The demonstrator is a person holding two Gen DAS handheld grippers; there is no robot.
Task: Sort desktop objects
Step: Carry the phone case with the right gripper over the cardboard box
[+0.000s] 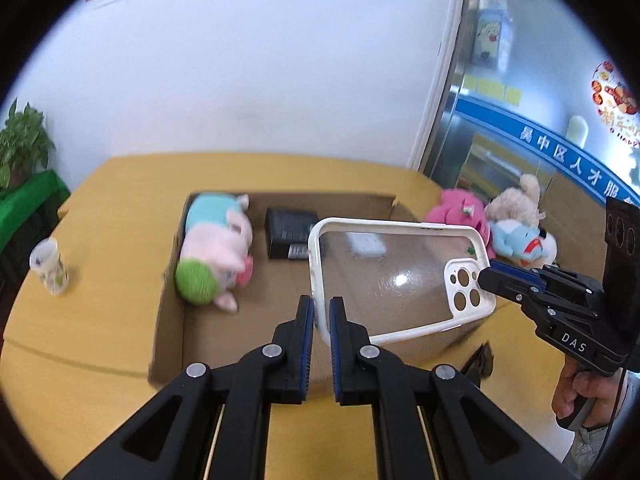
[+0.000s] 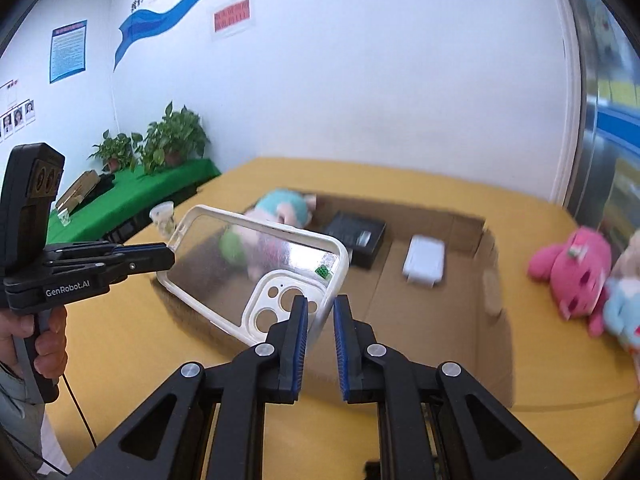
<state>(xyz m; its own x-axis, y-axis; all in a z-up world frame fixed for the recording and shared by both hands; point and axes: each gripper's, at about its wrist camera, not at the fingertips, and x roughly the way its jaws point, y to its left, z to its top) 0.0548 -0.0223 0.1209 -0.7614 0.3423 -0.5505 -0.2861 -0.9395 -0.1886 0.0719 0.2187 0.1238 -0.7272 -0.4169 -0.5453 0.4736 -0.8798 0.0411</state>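
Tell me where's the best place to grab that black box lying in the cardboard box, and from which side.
Grip the black box across its two long sides, coming straight down from above. It lies flat on the cardboard box floor, top face open, with the plush pig beside it, so a sideways approach looks blocked.

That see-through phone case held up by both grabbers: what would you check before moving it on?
1. Left gripper shut on the phone case rim: ok.
2. Right gripper shut on the camera-cutout end: ok.
3. Case off the table: ok.
4. Cardboard box open at the top: ok.
5. Bare floor in the box between the black box and the white item: ok.
6. Grip firmness: cannot tell.
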